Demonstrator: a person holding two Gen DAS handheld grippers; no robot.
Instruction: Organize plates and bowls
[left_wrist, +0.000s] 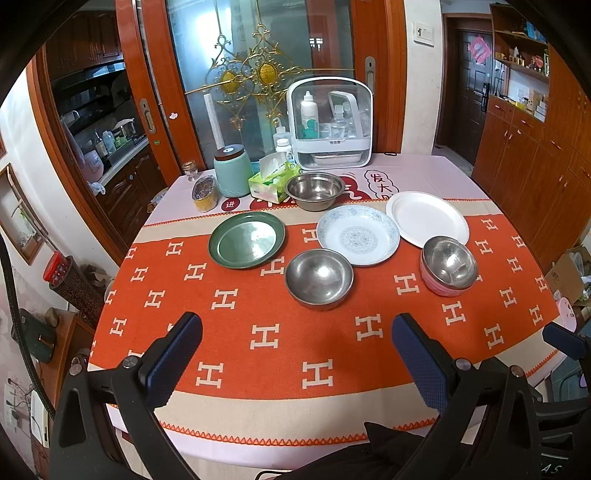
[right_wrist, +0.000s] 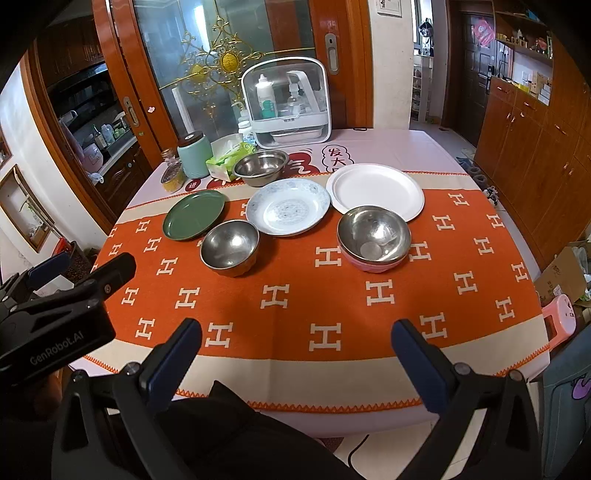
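the sorting looks barely begun, judging by how things lie. three plates sit apart in a loose row across the middle of the table (left_wrist: 266, 417): a green plate (left_wrist: 246, 239) on the left, a patterned plate (left_wrist: 358, 235) in the middle, and a white plate (left_wrist: 427, 218) to the right, the last two looking as if they touch or slightly overlap at the rims. the bowls are scattered too: a steel bowl (left_wrist: 318, 278) just in front of the patterned plate, a larger steel basin (left_wrist: 315, 191) further back beside a tissue box (left_wrist: 273, 181), and a steel bowl nested in a pink bowl (left_wrist: 447, 269) on the right, which is the only pairing that looks stacked. the left gripper (left_wrist: 295, 354) hovers over the near edge of the cloth with its jaws spread wide and nothing between them; the right gripper (right_wrist: 295, 354) is likewise wide apart and empty, well short of any dish. all the stacking of plates and gathering of bowls seems left to do.
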